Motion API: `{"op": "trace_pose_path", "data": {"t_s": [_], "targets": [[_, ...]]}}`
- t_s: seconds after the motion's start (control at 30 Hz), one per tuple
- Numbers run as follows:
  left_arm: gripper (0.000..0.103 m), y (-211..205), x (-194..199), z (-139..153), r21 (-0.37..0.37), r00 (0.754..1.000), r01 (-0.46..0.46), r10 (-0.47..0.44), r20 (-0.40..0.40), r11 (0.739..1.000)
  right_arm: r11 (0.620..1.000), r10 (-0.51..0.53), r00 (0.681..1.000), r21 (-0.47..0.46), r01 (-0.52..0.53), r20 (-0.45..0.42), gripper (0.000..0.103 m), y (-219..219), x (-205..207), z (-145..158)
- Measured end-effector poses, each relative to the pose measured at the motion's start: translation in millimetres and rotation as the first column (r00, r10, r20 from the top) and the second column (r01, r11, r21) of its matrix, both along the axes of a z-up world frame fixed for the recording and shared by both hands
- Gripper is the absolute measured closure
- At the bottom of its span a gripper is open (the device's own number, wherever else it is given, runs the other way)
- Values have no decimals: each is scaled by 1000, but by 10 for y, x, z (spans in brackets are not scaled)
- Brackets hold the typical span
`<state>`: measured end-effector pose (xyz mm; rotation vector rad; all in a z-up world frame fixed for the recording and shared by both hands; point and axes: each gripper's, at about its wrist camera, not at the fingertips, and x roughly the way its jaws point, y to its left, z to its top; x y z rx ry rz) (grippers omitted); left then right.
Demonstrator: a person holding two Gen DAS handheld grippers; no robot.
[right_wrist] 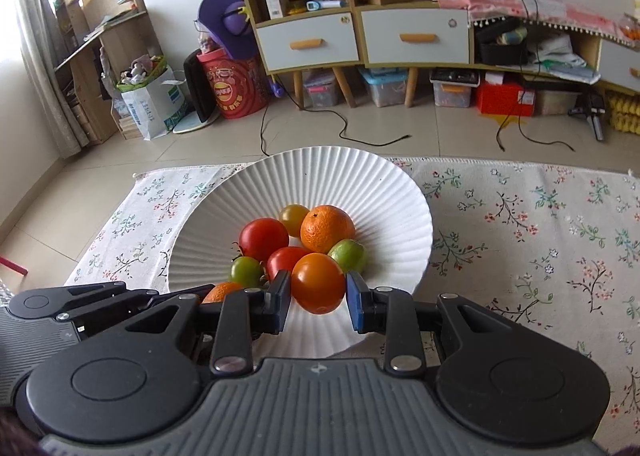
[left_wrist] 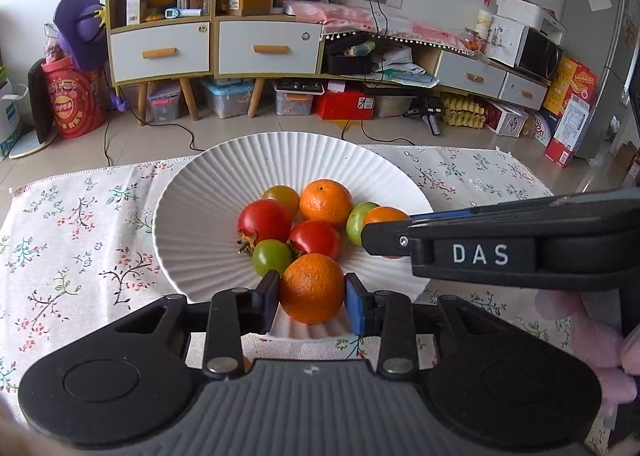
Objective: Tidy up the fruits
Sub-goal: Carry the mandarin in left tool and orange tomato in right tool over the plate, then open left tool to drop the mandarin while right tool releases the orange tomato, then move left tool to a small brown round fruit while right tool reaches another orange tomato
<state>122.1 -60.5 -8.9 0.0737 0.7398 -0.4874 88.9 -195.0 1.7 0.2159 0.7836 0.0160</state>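
- Left tool (left_wrist: pixel 312 298) grips a mandarin (left_wrist: pixel 312 288) over the white plate (left_wrist: pixel 192 191).
- Right tool (right_wrist: pixel 318 300) grips an orange tomato (right_wrist: pixel 318 282) above the same plate.

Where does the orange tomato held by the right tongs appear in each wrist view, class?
Left wrist view: the orange tomato sits right of centre over the plate, mostly hidden behind the right tongs that enter from the right.
Right wrist view: it sits low in the centre, gripped between the two pads over the plate's near side.
Shared landmark: the white ribbed plate.
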Motion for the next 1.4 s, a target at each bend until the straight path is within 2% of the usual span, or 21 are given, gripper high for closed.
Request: {"op": "trace_pose_path", "data": {"t_s": [0.63, 0.7, 0.83, 1.13, 1.2, 1.4], "targets": [[75, -64, 87, -51, 6, 1000, -5, 5, 13, 1000, 999, -18, 1000, 36, 18, -10, 76, -27, 48, -50], [74, -60, 79, -48, 12, 1000, -4, 4, 15, 1000, 999, -16, 1000, 37, 17, -7, 74, -29, 38, -38], [62, -54, 55, -38, 29, 1000, -11, 11, 26, 1000, 1000, -17, 1000, 26, 17, 1, 73, -32, 17, -12], [41, -8, -17, 26, 48, 999, 0, -2, 44, 999, 1000, -11, 1000, 5, 11, 18, 56, -40, -39, 65], [33, 1, -38, 37, 47, 999, 0, -3, 48, 999, 1000, -5, 1000, 2, 5, 24, 53, -33, -58, 89], [25, 49, -91, 81, 60, 999, 10, -13, 52, 998, 1000, 16, 999, -23, -16, 37, 41, -26, -136, 126]]}}
